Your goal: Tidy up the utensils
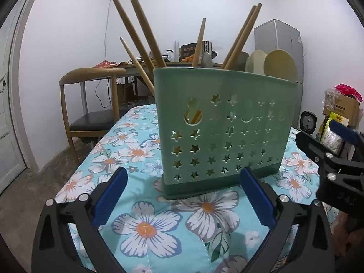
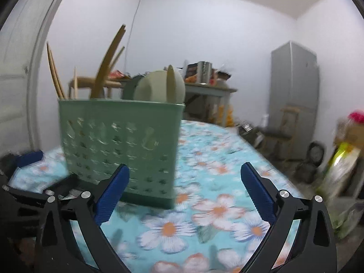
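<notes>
A green plastic utensil holder [image 1: 225, 132] with star-shaped holes stands upright on the floral tablecloth [image 1: 145, 223]. Several wooden chopsticks [image 1: 141, 22] lean out of its left part, and pale spoon bowls [image 1: 279, 64] stick up at its right. My left gripper [image 1: 184, 195] is open just in front of the holder's base, nothing between its blue pads. In the right wrist view the same holder [image 2: 120, 150] sits ahead to the left, with chopsticks [image 2: 107, 68] and spoons [image 2: 163, 86] in it. My right gripper [image 2: 185, 188] is open and empty; its left finger overlaps the holder's lower front.
The right gripper's black body [image 1: 336, 173] shows at the right edge of the left wrist view, and the left gripper's body [image 2: 22, 182] shows at the lower left of the right wrist view. A wooden chair [image 1: 91, 104], a cluttered side table [image 2: 204, 86], a grey fridge [image 2: 293, 84] and boxes [image 1: 341, 111] surround the table.
</notes>
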